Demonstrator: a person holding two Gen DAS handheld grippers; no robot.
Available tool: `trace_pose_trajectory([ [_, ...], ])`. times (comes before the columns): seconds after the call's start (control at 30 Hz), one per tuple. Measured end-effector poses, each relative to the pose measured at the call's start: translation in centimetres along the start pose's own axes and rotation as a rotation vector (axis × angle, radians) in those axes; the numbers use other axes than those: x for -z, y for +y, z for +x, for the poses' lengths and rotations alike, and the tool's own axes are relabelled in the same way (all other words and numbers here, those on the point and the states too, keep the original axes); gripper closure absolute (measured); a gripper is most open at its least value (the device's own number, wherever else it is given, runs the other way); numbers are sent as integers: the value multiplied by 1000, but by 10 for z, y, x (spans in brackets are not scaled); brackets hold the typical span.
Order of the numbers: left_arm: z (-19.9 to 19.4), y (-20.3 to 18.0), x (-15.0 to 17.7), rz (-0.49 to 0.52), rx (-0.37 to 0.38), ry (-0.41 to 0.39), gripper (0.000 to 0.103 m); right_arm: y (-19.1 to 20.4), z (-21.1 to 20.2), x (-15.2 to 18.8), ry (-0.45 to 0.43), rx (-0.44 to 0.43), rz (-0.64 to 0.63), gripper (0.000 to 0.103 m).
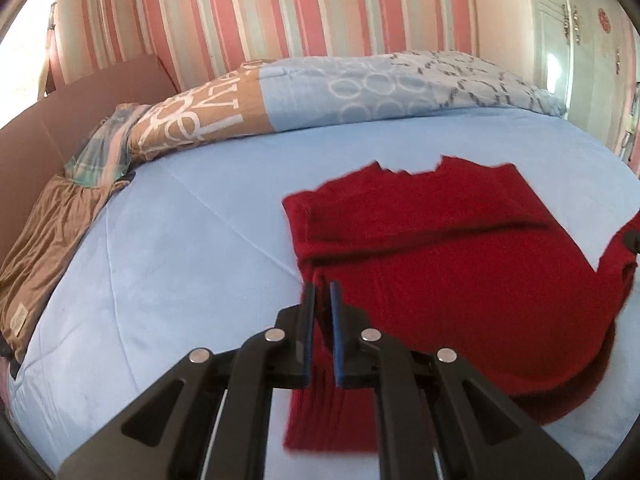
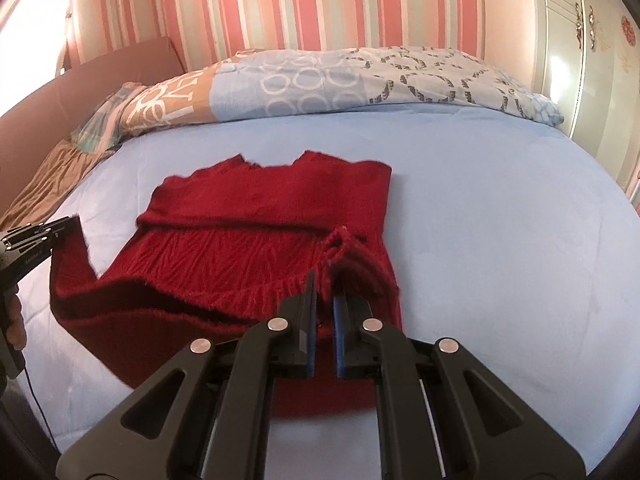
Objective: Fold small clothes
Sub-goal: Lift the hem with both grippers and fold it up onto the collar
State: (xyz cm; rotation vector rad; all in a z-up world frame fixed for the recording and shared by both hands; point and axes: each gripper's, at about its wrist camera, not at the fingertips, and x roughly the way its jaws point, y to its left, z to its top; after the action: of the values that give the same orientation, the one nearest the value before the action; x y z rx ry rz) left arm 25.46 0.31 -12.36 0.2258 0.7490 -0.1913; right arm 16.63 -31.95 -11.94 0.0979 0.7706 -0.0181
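A red knitted sweater point(image 1: 440, 248) point(image 2: 248, 232) lies on the light blue bed sheet point(image 1: 180, 240) point(image 2: 500, 240), its upper part flat and its hem end lifted. My left gripper point(image 1: 323, 286) is shut on the hem's left corner, and red knit hangs down between its fingers. My right gripper point(image 2: 325, 280) is shut on the hem's right corner, with bunched ribbing just ahead of the tips. The hem sags in a curve between both grippers. In the right wrist view the left gripper point(image 2: 68, 224) shows at the left edge, held by a hand point(image 2: 14, 320).
A rolled patterned quilt point(image 1: 340, 92) point(image 2: 360, 80) lies across the far side of the bed. Brown and striped bedding point(image 1: 60, 220) is heaped by the brown headboard point(image 1: 60, 120) on the left. A striped wall stands behind, and a pale wardrobe point(image 2: 580, 60) is on the right.
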Motion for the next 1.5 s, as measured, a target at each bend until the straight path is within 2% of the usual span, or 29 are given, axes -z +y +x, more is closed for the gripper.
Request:
trace_pose_trajectory([
  [0.03, 9, 3, -5, -6, -7, 4, 100, -2, 6, -5, -3, 0, 5, 96],
  [0.2, 51, 24, -31, -39, -36, 12, 101, -13, 35, -34, -31, -11, 27, 96],
  [0.33, 73, 41, -41, -79, -22, 37, 101, -11, 57, -53, -41, -18, 17, 96],
  [0.47, 88, 55, -25, -118, 93, 132, 101, -12, 73, -54, -27, -27, 33, 96],
  [0.5, 93, 53, -17, -115, 148, 176, 101, -13, 73, -52, -24, -29, 38, 96],
  [0.57, 96, 42, -2, -67, 196, 220, 101, -16, 74, -46, -13, -28, 45, 96],
  [0.67, 97, 27, 17, -6, 244, 239, 98, -20, 74, -35, 6, -27, 55, 96],
  [0.73, 97, 28, 23, -34, 268, 241, 96, -22, 73, -30, 14, -27, 60, 96],
  [0.8, 96, 33, 25, -77, 299, 237, 74, -24, 72, -25, 19, -28, 67, 96],
  [0.83, 95, 35, 25, -88, 306, 231, 52, -24, 72, -24, 22, -29, 69, 96],
  [0.87, 93, 38, 25, -97, 315, 220, 44, -24, 71, -23, 23, -30, 69, 96],
  [1.0, 96, 49, 22, -138, 360, 216, 39, -24, 72, -23, 24, -34, 65, 96],
  [1.2, 110, 50, 25, -147, 405, 280, 38, -23, 74, -25, 23, -42, 73, 96],
  [1.3, 112, 49, 31, -138, 373, 283, 38, -24, 75, -25, 24, -43, 72, 96],
  [1.4, 117, 53, 36, -179, 411, 310, 41, -25, 76, -25, 25, -42, 73, 96],
  [1.43, 116, 52, 36, -180, 409, 308, 46, -25, 76, -25, 25, -43, 75, 96],
  [1.47, 112, 50, 35, -165, 385, 297, 62, -25, 76, -25, 25, -43, 75, 96],
  [1.5, 110, 49, 34, -146, 360, 291, 67, -25, 76, -25, 26, -43, 75, 96],
])
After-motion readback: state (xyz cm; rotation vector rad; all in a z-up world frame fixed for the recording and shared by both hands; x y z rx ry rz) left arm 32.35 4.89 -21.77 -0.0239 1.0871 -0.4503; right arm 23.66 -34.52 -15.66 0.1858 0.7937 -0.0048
